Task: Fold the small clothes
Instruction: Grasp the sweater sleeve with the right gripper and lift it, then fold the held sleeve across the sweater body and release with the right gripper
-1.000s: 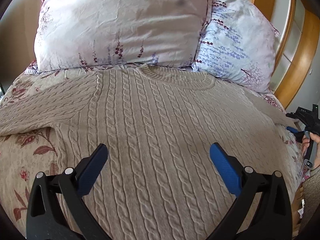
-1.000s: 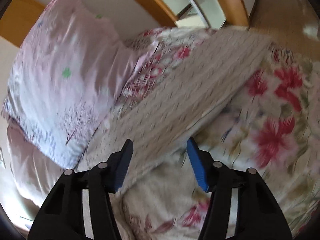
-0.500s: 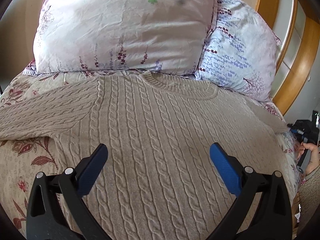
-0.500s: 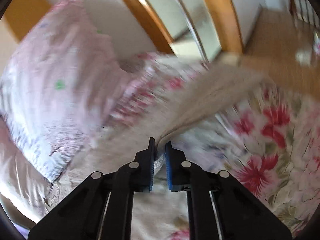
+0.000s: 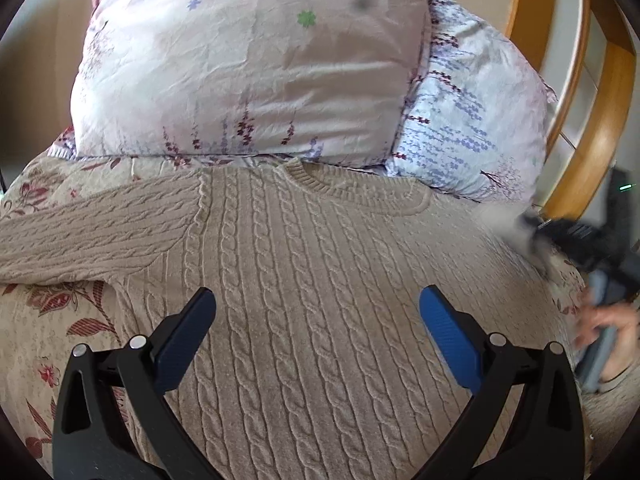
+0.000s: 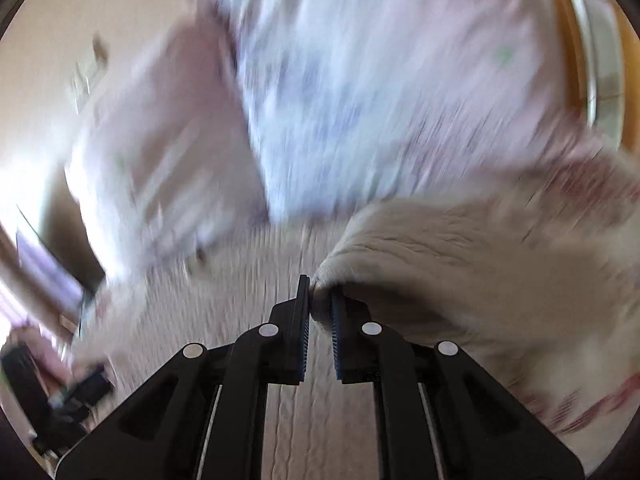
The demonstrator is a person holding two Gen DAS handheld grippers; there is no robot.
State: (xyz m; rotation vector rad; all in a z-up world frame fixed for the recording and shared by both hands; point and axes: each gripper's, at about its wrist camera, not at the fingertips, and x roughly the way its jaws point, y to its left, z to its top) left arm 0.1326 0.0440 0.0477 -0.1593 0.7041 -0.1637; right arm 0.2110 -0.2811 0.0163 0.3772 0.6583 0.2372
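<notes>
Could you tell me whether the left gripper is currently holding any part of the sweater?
No, the left gripper hangs wide open above the sweater, its blue fingers spread apart with no knit between them.

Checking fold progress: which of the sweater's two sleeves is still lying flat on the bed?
The sleeve at the left of the left wrist view lies flat; the other sleeve is pinched in the right gripper.

The right gripper (image 6: pixel 320 300) has its jaws nearly closed on a bunched fold of the beige knit sweater (image 6: pixel 460 248), which lifts away to the right. Behind, heavily blurred, lie a pale floral pillow (image 6: pixel 360 80) and the flowered bedspread (image 6: pixel 600 400)
</notes>
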